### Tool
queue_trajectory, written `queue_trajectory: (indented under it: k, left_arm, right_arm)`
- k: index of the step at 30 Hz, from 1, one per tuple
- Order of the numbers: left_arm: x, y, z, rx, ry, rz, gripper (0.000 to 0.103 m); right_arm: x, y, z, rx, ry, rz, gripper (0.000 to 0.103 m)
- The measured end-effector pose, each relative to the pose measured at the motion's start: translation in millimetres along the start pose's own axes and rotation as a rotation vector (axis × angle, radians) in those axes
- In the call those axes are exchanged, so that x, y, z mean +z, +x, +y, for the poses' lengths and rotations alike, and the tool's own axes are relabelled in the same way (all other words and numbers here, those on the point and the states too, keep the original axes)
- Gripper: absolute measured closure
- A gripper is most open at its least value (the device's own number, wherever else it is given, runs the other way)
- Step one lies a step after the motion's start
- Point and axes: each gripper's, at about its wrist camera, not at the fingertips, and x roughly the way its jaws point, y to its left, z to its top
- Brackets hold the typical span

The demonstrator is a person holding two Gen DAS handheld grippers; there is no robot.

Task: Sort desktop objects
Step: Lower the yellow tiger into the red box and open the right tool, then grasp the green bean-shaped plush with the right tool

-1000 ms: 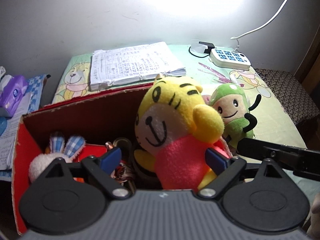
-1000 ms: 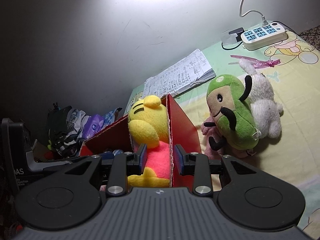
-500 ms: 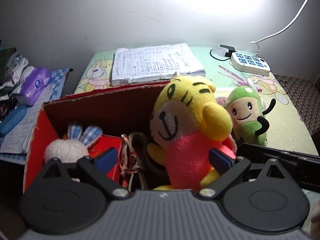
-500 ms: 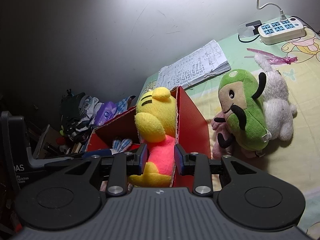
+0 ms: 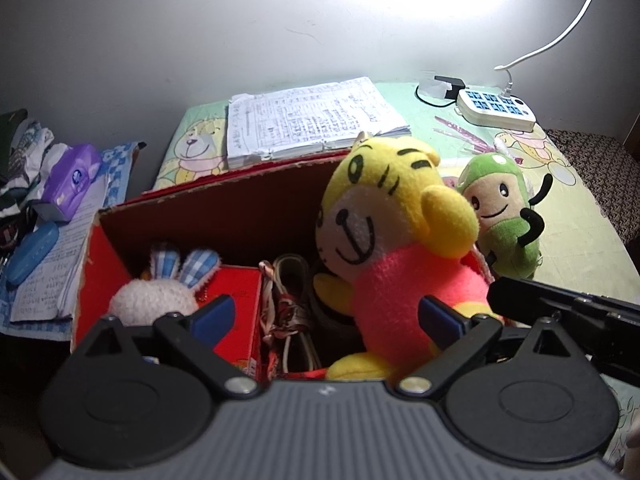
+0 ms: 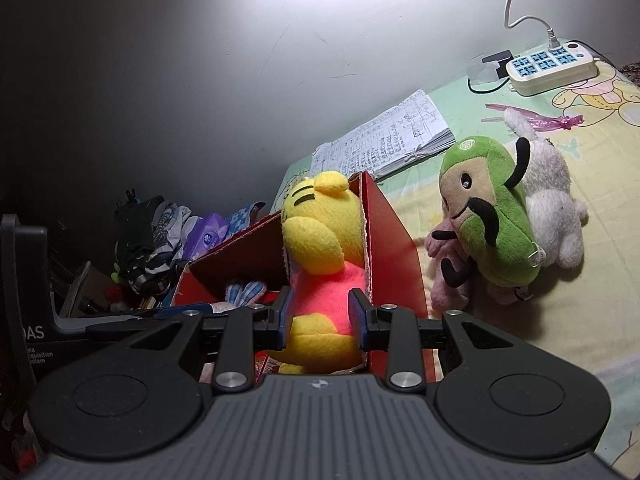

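While the left gripper hovers over the red cardboard box, its jaws stand wide apart and press on nothing. The yellow tiger plush sits upright in the box's right end, leaning on the wall, which I take as the reason it needs no hold from this side. A white bunny and tangled cords share the box. Just outside waits a green plush, likely next to be sorted.

From the right wrist, the right gripper has its jaws closed narrow on the tiger's pink belly, hard against the box wall; whether the cardboard is pinched too I cannot tell. That grip seems to steady the toy as it settles.

Cartoon-print cloth covers the surface, which carries a stack of papers and a power strip by a plain wall, brightly lit above. Clothes and clutter pile up at the left.
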Motion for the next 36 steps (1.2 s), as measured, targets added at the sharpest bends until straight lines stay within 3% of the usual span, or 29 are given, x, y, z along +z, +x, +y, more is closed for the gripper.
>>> queue_trajectory:
  k: [12,16,19,21,28,33,36]
  left_arm:
    - [-5.0,1.2,4.6,-0.028,0.02,0.016,0.005]
    - [-0.3,-7.0,0.8,0.0,-0.006,-0.012,0.006]
    - [3.8,-13.8,-7.9,0.019,-0.001,-0.038,0.015]
    - [6.5,-18.3,-14.3,0.022,-0.011,-0.051,0.015]
    - [17.5,-40.6,-52.5,-0.107,-0.043,-0.133,0.015]
    - [24.5,-33.2,-96.8,-0.256,-0.047,-0.143,0.014]
    - [26.8,-18.1,-127.8,-0.243,-0.017,-0.128,0.014]
  right_arm:
    - [-24.9,-12.8,-0.8,-0.071,0.073,-0.095,0.069]
    - [-20.3,-14.9,-8.1,-0.061,0.077,-0.095,0.069]
    - [-12.4,-15.6,-17.2,-0.041,0.084,-0.083,0.069]
    - [-7.1,-17.3,-24.7,-0.019,0.086,-0.077,0.069]
    - [15.5,-25.1,-66.6,0.006,0.09,-0.038,0.069]
    - [30.6,-31.3,-111.8,0.006,0.148,-0.019,0.069]
    - [45.0,-31.6,-132.8,0.013,0.152,-0.01,0.066]
